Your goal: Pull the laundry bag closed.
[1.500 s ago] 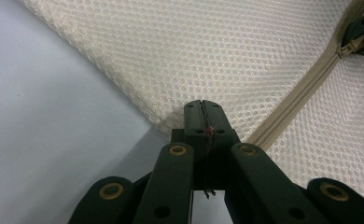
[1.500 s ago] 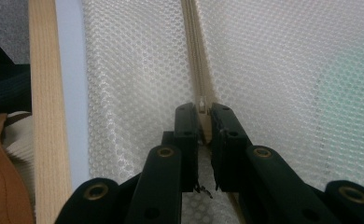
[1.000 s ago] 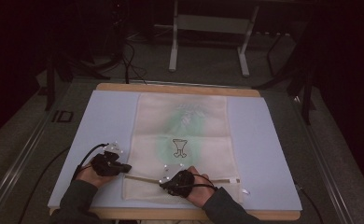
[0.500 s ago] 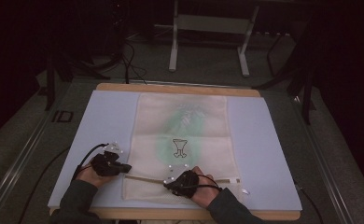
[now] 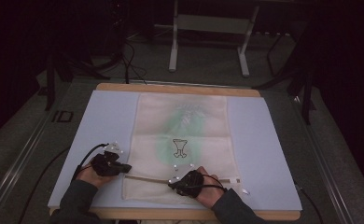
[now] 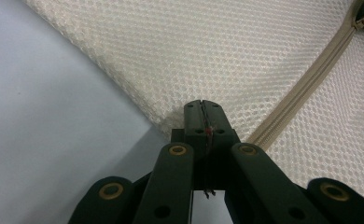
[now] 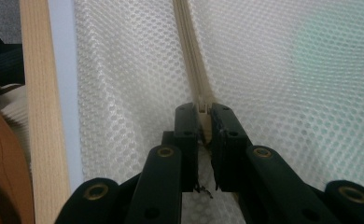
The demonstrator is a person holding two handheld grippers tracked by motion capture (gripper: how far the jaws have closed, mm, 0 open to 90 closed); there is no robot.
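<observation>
Zipper operation on mesh laundry bag, slider under right-hand control.

Mesh bag [image 5: 182,149] lies flat at the middle of the blue mat [image 5: 110,121] on the counter [image 5: 180,87], its zipper [image 5: 147,178] running left to right across the near end. Right gripper [image 5: 178,185] has its jaws clamped on the zipper slider [image 7: 202,105]; compared with a second ago this gripper sits slightly farther right along the zipper line, which suggests the slider is being drawn that way in small increments. Left gripper [image 5: 126,168] has its jaws together on the bag's left edge [image 6: 171,122] and has stayed put, anchoring the fabric. The slider body is mostly covered by the jaws, the open or closed state of the zipper teeth cannot be determined, and the green item [image 5: 185,128] inside the bag is blurred by the mesh.
</observation>
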